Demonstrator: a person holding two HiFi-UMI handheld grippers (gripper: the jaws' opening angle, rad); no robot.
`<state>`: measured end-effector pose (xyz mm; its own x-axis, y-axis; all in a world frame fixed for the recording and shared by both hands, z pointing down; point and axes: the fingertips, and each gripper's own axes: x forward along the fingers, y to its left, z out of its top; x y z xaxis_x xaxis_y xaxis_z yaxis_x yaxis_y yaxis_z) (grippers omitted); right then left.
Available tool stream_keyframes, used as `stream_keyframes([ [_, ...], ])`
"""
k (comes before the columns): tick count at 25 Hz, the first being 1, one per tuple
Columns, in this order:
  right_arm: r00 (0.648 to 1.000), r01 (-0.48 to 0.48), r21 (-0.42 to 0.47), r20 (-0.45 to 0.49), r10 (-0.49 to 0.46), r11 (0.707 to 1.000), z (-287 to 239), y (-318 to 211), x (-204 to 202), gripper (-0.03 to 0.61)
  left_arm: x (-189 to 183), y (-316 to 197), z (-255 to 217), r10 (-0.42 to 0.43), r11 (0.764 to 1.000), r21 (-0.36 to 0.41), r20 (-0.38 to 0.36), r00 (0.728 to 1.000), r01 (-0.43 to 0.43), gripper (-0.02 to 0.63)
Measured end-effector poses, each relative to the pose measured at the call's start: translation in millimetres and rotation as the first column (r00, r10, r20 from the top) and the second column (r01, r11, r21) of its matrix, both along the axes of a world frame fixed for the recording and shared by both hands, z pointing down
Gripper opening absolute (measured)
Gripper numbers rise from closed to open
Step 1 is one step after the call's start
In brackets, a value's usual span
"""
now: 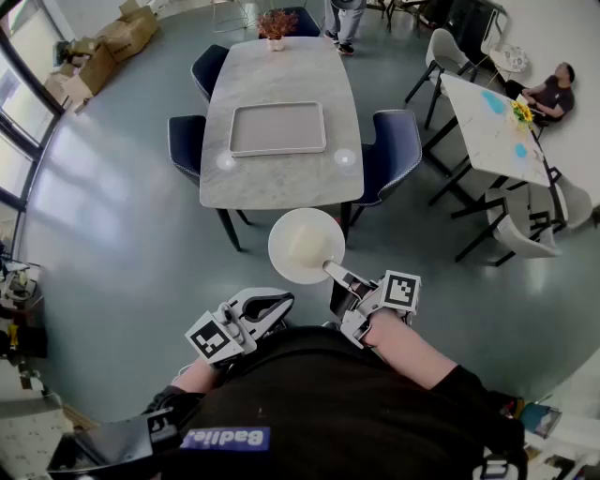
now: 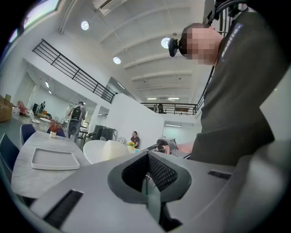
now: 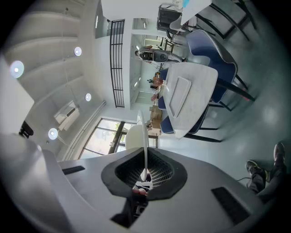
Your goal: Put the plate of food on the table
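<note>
Right gripper (image 1: 329, 270): we see its jaws clamped on the near rim of the white plate (image 1: 289, 234) | Plate: held in the air above the floor, close to the desk's (image 1: 281, 183) near edge, pale food on it | Left gripper (image 1: 278, 302): jaws together, nothing between them, close to our body | Desk: a grey tray (image 1: 278, 128) lies on it

On the bench (image 1: 281, 183) a tray (image 1: 278, 150) lies centrally, a potted plant (image 1: 277, 26) at the far end; chairs (image 1: 394, 145) flank both sides. Before the near edge: plate (image 1: 281, 246), right tool (image 1: 330, 270) on its near rim, left tool (image 1: 279, 302) leftward.
</note>
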<state>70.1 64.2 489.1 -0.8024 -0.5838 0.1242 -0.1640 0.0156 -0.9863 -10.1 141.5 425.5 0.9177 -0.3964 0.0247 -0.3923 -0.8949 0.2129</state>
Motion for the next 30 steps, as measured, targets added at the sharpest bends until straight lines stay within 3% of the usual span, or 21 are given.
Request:
stream_keyframes([
  [14, 1.000, 0.006, -0.004, 0.009, -0.006, 1.000, -2.9, -1.2, 1.0, 0.020, 1.6, 0.6, -2.0, -0.008, 1.000, -0.002, 0.016, 1.000, 0.008, 0.005],
  [30, 0.996, 0.088, 0.037, 0.024, -0.089, 0.995, -3.2, -8.1, 18.0, 0.020, 29.8, 8.9, 19.5, -0.115, 0.992, -0.056, 0.003, 0.993, 0.115, 0.005],
])
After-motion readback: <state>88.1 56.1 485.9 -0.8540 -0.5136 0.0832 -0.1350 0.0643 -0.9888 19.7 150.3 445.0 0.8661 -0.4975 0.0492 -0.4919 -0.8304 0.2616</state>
